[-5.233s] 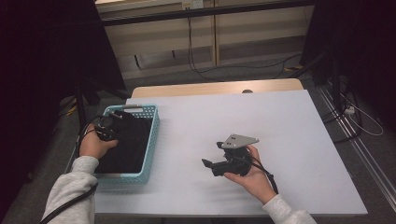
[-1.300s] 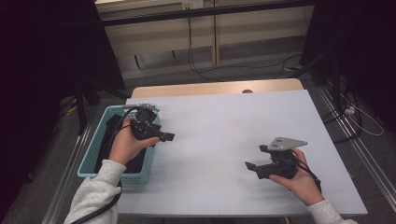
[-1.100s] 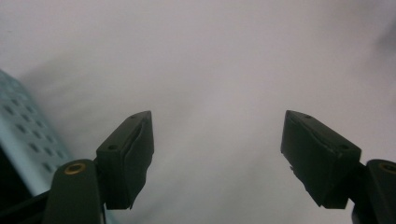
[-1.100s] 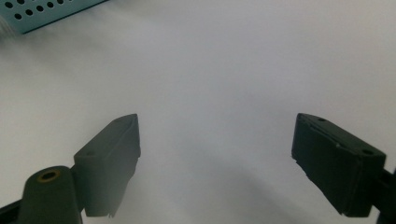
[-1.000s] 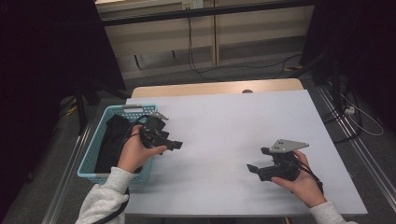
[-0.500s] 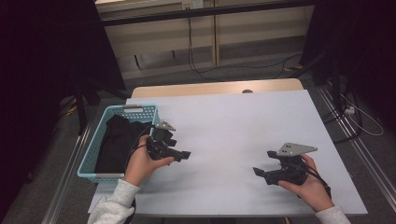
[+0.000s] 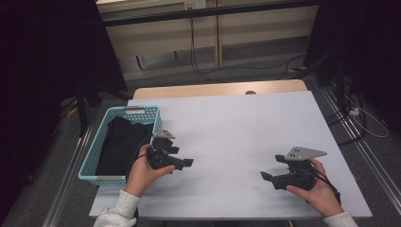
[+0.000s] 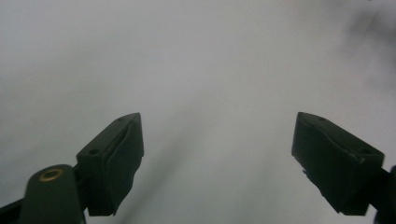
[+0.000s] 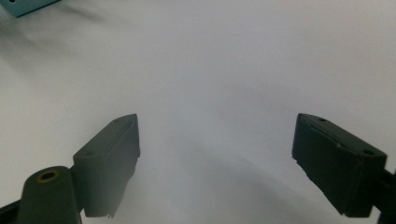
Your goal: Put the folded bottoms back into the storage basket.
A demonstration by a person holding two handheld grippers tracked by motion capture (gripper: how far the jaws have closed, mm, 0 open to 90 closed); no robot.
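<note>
High view had the left gripper [image 7: 185, 163] just beside the basket [image 7: 92, 156] holding the black cloth [image 7: 124, 144] — jaws just opened wider, nothing between; right gripper [image 7: 265, 176] gaped empty — keep both clear, low.

Lab-like recording room: white table [image 7: 246, 127], dark curtains [image 7: 52, 52], floor cables [image 7: 222, 71].

Cable [image 7: 193, 38] hangs down wall; more cables [image 7: 364, 113] lie on floor right
</note>
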